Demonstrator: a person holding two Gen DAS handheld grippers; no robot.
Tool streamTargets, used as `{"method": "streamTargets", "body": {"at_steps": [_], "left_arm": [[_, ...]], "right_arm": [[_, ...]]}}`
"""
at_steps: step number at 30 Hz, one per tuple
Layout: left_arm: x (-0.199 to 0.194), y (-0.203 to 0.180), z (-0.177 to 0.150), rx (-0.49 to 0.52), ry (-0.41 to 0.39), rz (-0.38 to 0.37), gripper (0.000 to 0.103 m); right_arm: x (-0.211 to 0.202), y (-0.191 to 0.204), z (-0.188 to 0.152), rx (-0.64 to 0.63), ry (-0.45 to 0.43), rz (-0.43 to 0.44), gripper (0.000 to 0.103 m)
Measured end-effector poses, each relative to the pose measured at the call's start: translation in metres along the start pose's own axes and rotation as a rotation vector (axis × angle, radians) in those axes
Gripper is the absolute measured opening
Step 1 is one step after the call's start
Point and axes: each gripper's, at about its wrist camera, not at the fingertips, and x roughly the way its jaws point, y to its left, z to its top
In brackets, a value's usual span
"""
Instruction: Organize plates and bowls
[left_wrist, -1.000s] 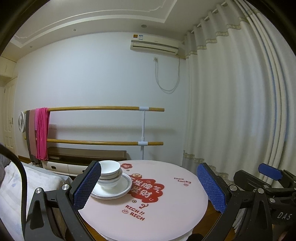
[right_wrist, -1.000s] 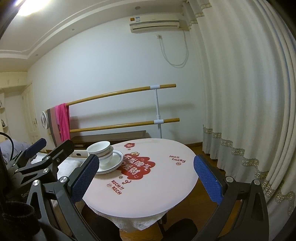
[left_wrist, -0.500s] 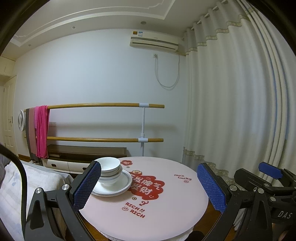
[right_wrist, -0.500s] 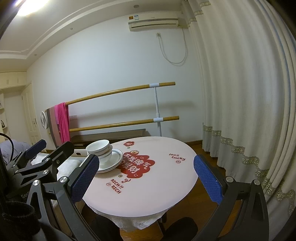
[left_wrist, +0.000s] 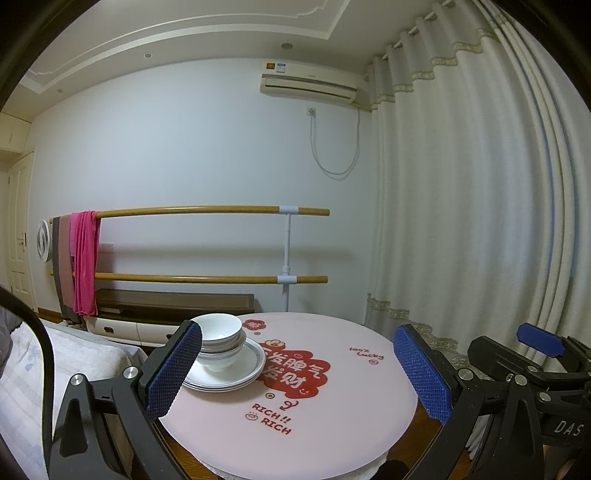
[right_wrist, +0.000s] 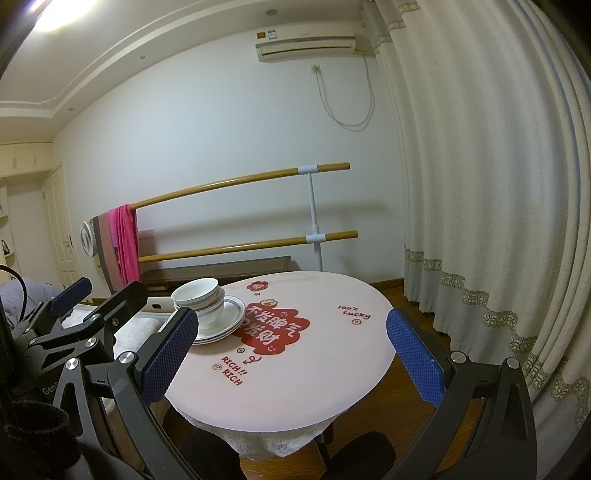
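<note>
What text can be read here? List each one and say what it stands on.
"RICH!! RICH": table, near edge.
"100% Lucky": table, right side.
Large white Chinese characters on the table's red patch: too distorted to read surely.
"DAS": right gripper body, seen in the left wrist view.
"Gen", cut off: left gripper body, seen in the right wrist view.
Air conditioner stickers: too small to read.

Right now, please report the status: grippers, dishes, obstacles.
Left gripper open, right gripper open, both empty. Bowls nested on stacked plates, table. Nothing between.
</note>
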Motion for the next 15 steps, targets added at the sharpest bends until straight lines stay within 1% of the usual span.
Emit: {"method": "streamTargets", "body": {"at_steps": [15], "left_arm": [[0.0010, -0.0003, -0.0014, 0.000, 0.005, 0.002, 0.102]], "right_arm": [[0.0011, 0.0000, -0.0026, 0.002, 0.005, 0.000, 0.103]]}}
